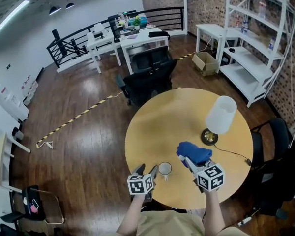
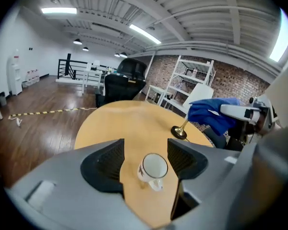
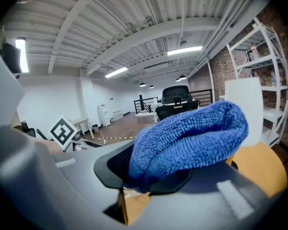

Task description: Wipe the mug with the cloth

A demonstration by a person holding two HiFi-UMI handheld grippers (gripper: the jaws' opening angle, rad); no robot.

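**Q:** Where was the mug found, and was anything grabbed at that point?

**A:** The mug was seen upright on the round wooden surface, near its 6 o'clock edge, handle turned toward the person. The left gripper was held just beside it at about 9 o'clock. Its fingers were spread apart, and the mug was framed in the gap but wasn't pinched.

**Q:** And the cloth?

**A:** The blue cloth was clamped in the right gripper, bunched up between closed fingers, and held at roughly 2 o'clock from the mug, clear of it. A white-shaded lamp was spotted further out along that same line.
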